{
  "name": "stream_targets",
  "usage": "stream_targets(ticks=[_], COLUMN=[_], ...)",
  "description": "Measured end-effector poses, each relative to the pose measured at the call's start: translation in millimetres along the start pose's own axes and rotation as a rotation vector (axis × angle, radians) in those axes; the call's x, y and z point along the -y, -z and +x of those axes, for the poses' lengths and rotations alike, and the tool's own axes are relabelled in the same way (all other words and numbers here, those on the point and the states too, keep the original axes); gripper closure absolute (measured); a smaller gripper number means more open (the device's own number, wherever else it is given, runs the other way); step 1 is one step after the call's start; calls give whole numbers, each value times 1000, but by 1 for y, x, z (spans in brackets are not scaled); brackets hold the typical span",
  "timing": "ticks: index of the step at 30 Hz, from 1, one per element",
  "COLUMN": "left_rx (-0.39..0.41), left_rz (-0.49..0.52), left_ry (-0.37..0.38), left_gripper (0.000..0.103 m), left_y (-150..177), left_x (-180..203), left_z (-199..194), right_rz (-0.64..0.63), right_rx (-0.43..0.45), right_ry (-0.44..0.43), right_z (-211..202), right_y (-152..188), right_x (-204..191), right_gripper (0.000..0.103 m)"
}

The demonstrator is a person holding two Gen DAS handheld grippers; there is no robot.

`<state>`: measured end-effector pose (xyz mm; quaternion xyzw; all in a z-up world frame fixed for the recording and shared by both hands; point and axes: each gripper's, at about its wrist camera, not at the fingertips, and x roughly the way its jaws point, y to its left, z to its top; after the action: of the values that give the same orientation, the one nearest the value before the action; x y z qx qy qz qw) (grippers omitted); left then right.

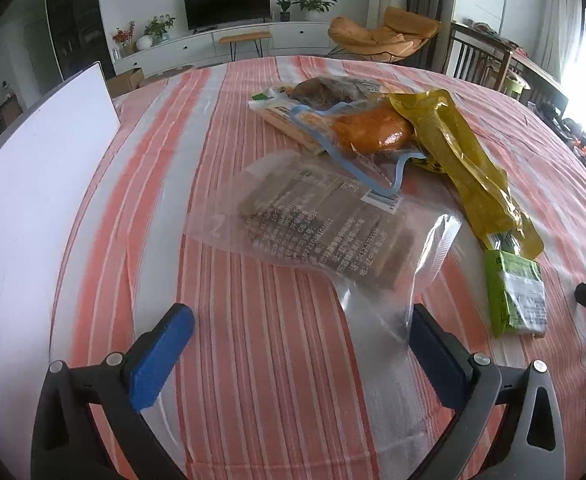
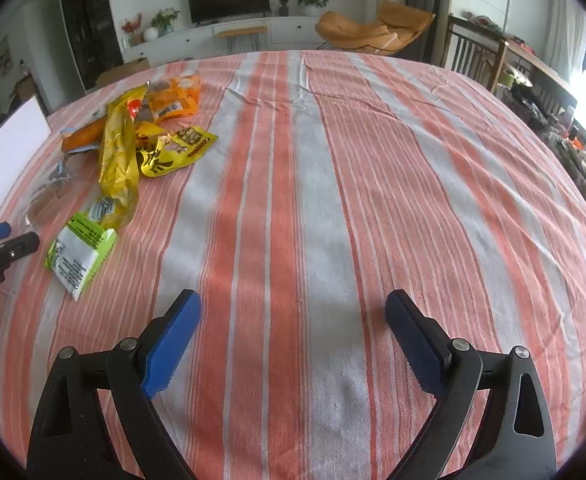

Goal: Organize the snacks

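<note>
In the left wrist view a clear zip bag (image 1: 321, 228) lies flat on the striped cloth with a brown printed snack pack inside. Its open end reaches between the fingers of my left gripper (image 1: 301, 314), which is open and presses on nothing. Behind it sits a pile: a blue-zipped bag with an orange pack (image 1: 369, 130), a long yellow packet (image 1: 461, 164) and a green packet (image 1: 517, 292). My right gripper (image 2: 293, 300) is open over bare cloth. To its left lie the green packet (image 2: 81, 252), the long yellow packet (image 2: 119, 160) and a crumpled yellow packet (image 2: 177, 148).
A white board (image 1: 33, 200) stands along the table's left side. The orange-and-grey striped cloth (image 2: 333, 160) covers the whole table. A dark wooden chair (image 2: 477, 56) and an orange lounge chair (image 2: 373, 28) stand beyond the far edge.
</note>
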<state>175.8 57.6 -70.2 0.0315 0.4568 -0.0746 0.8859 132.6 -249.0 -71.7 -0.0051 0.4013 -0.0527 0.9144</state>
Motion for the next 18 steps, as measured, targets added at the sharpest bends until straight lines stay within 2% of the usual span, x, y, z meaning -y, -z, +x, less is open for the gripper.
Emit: stream_targets(ticks=[18], left_rx=[0], left_rz=[0], left_ry=[0], left_gripper=[0], left_y=[1], left_x=[1], left_z=[-1], right_rz=[0], right_rx=[0], right_ry=[-1], right_z=[-3], right_y=[1], right_x=[1], right_gripper=[7])
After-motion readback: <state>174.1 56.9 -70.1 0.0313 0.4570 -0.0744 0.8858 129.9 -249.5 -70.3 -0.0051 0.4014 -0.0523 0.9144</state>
